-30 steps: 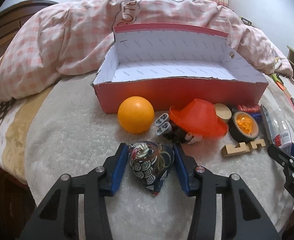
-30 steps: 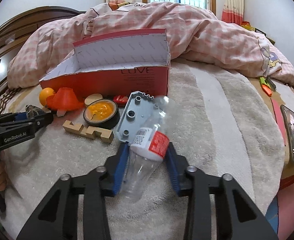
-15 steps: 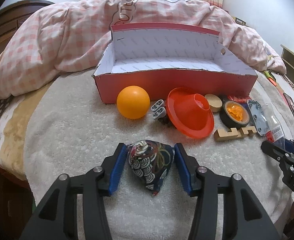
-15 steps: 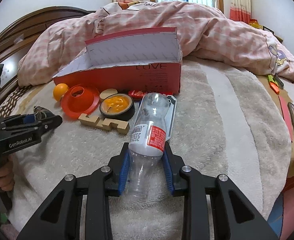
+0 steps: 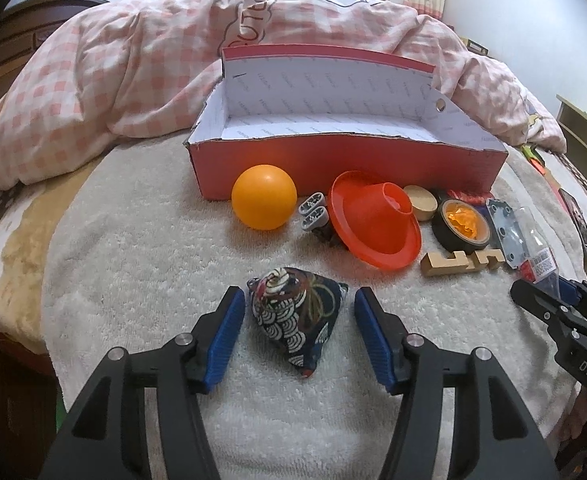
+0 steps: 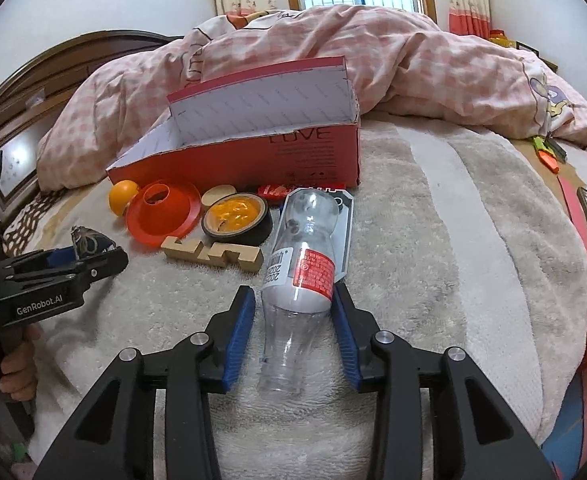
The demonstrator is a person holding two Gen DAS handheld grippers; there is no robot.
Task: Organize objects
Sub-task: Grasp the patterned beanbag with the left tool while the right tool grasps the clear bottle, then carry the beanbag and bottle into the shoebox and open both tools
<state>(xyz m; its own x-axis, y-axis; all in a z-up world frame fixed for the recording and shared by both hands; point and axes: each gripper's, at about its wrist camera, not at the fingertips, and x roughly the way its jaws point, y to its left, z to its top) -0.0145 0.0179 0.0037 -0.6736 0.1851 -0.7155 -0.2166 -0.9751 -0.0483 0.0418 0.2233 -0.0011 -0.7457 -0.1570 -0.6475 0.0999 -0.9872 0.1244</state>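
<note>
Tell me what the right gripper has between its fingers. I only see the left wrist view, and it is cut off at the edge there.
Observer: A clear plastic bottle lies on the blanket between the right gripper fingers. They have just been opening, and a gap shows beside one pad.
Operator: Anything printed on the red box on its right end?
Observer: Yes, that short side reads LOVE.

Open red cardboard box (image 5: 345, 168) in front of the pink checked quilt (image 5: 105, 76), orange plastic ball (image 5: 263, 203) and red plastic cone (image 5: 375, 222) before it, patterned fabric beanbag (image 5: 295, 314) nearer, clear plastic bottle (image 6: 299, 280) rightmost.
</note>
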